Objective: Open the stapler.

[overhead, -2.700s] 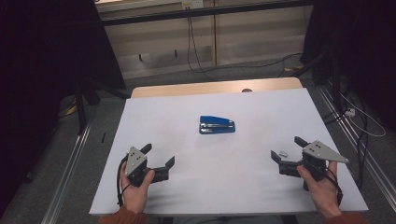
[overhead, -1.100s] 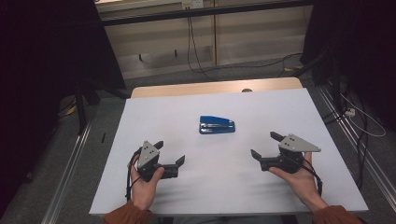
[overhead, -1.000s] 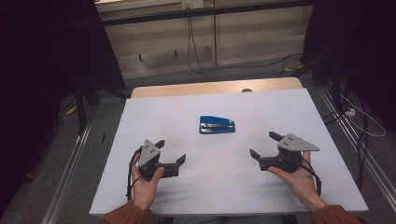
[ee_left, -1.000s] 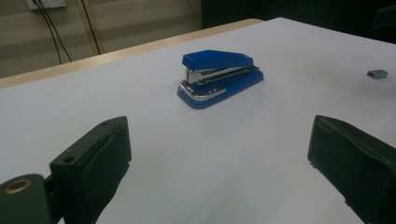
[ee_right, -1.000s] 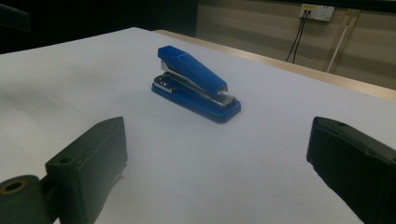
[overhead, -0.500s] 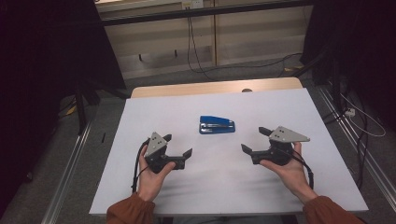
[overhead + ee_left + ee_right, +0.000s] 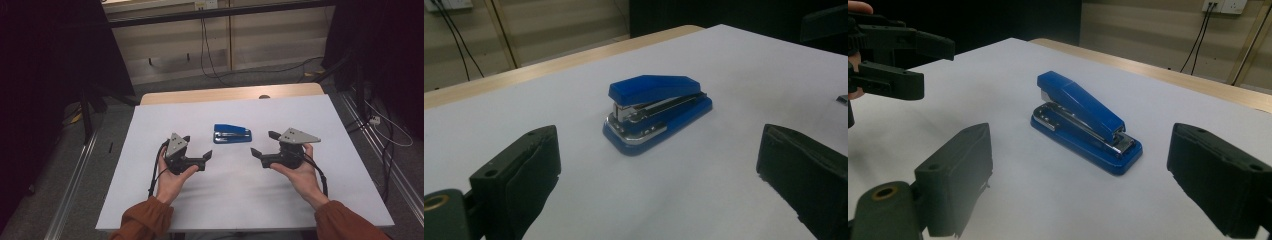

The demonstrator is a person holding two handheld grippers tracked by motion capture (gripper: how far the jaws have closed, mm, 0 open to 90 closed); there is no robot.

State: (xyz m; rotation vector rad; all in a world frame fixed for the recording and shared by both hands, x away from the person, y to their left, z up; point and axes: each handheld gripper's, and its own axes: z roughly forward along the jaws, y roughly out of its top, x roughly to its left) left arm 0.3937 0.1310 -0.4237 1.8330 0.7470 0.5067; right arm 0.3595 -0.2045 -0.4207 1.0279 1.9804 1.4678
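A blue stapler lies flat on the white table, a little beyond the middle. My left gripper hovers just left of it and nearer me, open and pointing at it. My right gripper faces it from the right, open; its jaws have just been closing a little with nothing between them. In the left gripper view the stapler lies ahead of the wide-apart jaws of my left gripper. In the right gripper view the stapler sits beyond my right gripper, with the left gripper at top left.
A wooden strip runs along the table's far edge. Metal rails flank the table on the floor, and cables trail at the right. White table surface surrounds the stapler on all sides.
Both hands have moved inward and forward from the table's sides towards the stapler. The stapler has not moved.
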